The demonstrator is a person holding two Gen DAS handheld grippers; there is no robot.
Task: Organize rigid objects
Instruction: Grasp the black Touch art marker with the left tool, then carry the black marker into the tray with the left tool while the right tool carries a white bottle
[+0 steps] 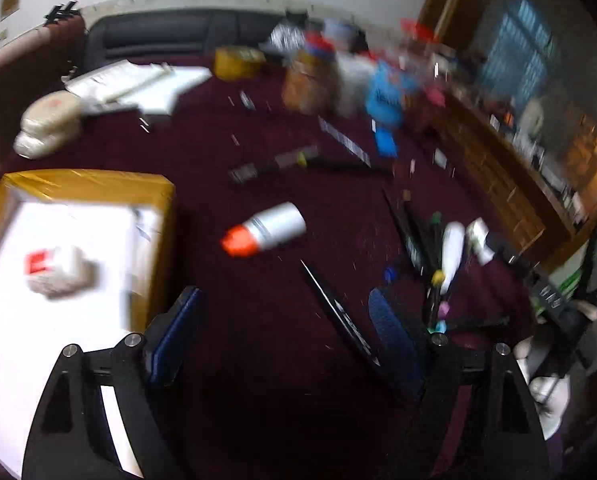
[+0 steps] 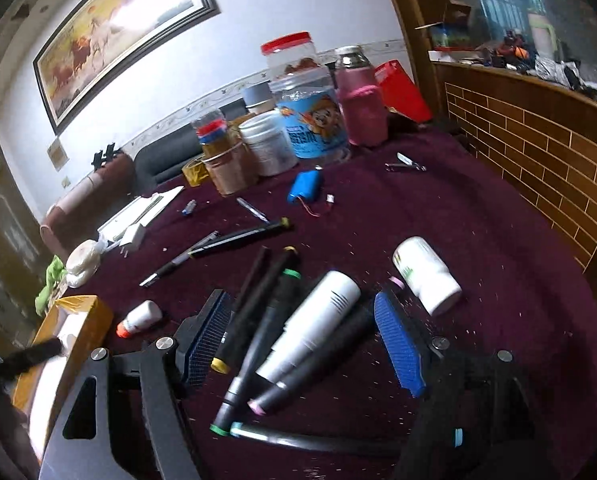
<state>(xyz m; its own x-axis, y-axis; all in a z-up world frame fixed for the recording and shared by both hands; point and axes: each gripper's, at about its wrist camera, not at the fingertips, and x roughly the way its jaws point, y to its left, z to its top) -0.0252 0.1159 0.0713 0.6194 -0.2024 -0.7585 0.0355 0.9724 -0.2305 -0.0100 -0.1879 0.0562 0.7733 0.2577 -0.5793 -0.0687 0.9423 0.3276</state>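
Note:
My right gripper (image 2: 304,330) is open above a heap of black marker pens (image 2: 258,312) and a white-and-silver tube (image 2: 314,324) on the maroon tablecloth; none is gripped. A white pill bottle (image 2: 426,276) lies just right of it. My left gripper (image 1: 286,320) is open and empty over bare cloth. Ahead of it lies a small white bottle with an orange cap (image 1: 264,230), also in the right wrist view (image 2: 140,318). A black pen (image 1: 340,312) lies between its fingers. The marker heap (image 1: 438,264) shows at its right. The left wrist view is blurred.
An open yellow cardboard box (image 1: 78,192) stands at the left, also in the right wrist view (image 2: 82,312). Jars and bottles (image 2: 298,120) crowd the table's far side. A blue battery pack (image 2: 306,188), loose pens (image 2: 238,236), nail clippers (image 2: 406,166) and white papers (image 1: 138,84) lie about.

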